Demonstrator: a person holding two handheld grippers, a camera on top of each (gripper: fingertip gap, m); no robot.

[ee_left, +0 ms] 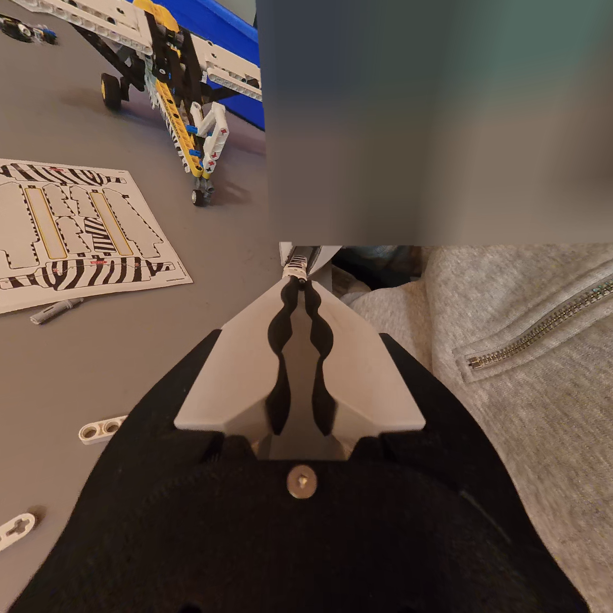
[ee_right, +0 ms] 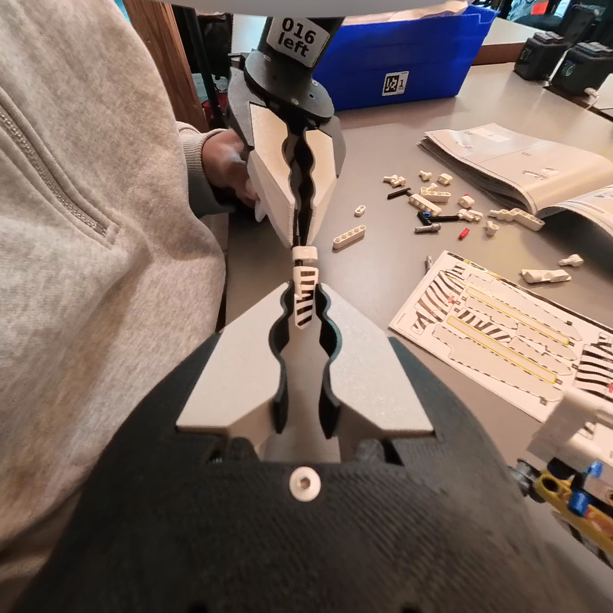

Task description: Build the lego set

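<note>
The left gripper (ee_right: 300, 232) pinches a thin black axle (ee_right: 299, 234) carrying a small white connector (ee_right: 305, 253). The right gripper (ee_right: 303, 298) has its jaws clamped on a zebra-striped white plastic panel (ee_right: 304, 298) just beside that connector, above the grey counter (ee_right: 374, 275).

The counter (ee_right: 381, 159) is plain grey. At 12 o'clock in the right wrist view sits a bright blue bin (ee_right: 414, 49). The sticker sheet (ee_right: 491, 335) at 3 o'clock is white with black zebra stripes and thin yellow outlines. The small piece (ee_right: 304, 302) between the jaws is white, black-striped. The model (ee_left: 175, 93) is white, yellow, black and blue. The sweater (ee_right: 83, 232) is heathered grey.
</note>
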